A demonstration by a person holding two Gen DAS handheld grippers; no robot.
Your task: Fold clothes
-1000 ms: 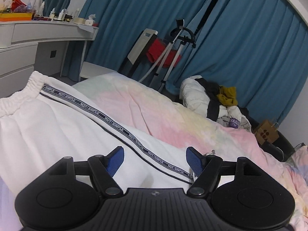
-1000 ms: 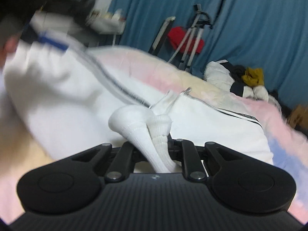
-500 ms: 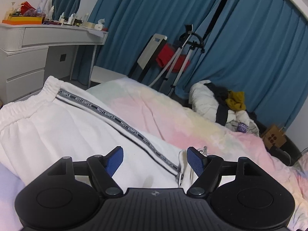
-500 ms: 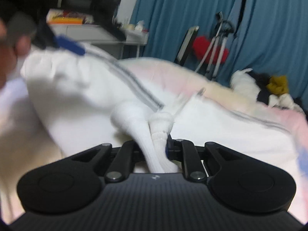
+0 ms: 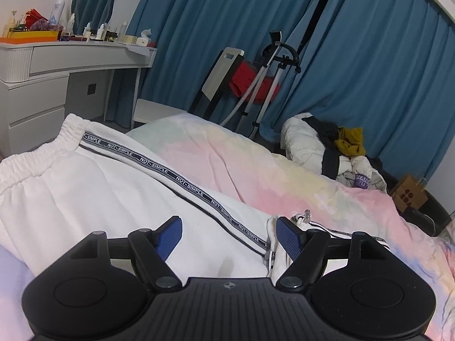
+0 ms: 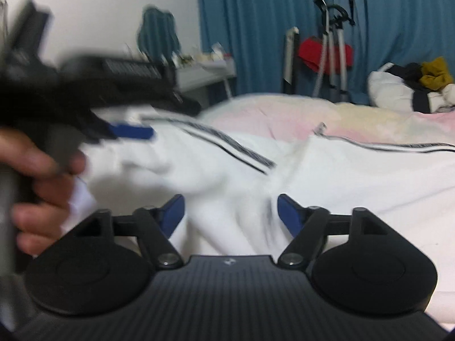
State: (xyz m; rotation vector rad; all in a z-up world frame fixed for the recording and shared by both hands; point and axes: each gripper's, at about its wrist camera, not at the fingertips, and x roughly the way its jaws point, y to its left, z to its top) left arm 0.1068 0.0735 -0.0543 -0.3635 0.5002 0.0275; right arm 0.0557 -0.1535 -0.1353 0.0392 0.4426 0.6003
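The right-wrist view is smearing with motion blur, so the left gripper (image 6: 133, 133) and the person's hand (image 6: 42, 187) wrapping its handle are showing only as a dark streaked shape with one blue pad, and the lettering on the trousers' stripe is not readable there. The white sweatpants (image 5: 93, 199) are lying spread across the bed (image 5: 256, 167), soft fleecy cloth with a gathered elastic waistband toward the dresser (image 5: 37, 85) and a dark woven tape printed "NOT-SIMPLE" running down the leg; their lower part is passing out of sight under both gripper bodies. The right gripper (image 6: 230, 213) is standing with its jaws wide, having just been opening, and rumpled white cloth is lying between and below its blue ribbed pads without being pinched. In its own view the left gripper (image 5: 229, 236) is likewise spread wide over the fabric, gripping nothing, its right pad sitting beside a folded cuff edge and a small drawcord tip. Behind, heavy blue curtains (image 5: 355, 71) are hanging in deep folds, and a heap of clothes (image 5: 332, 153) is resting at the bed's far edge.
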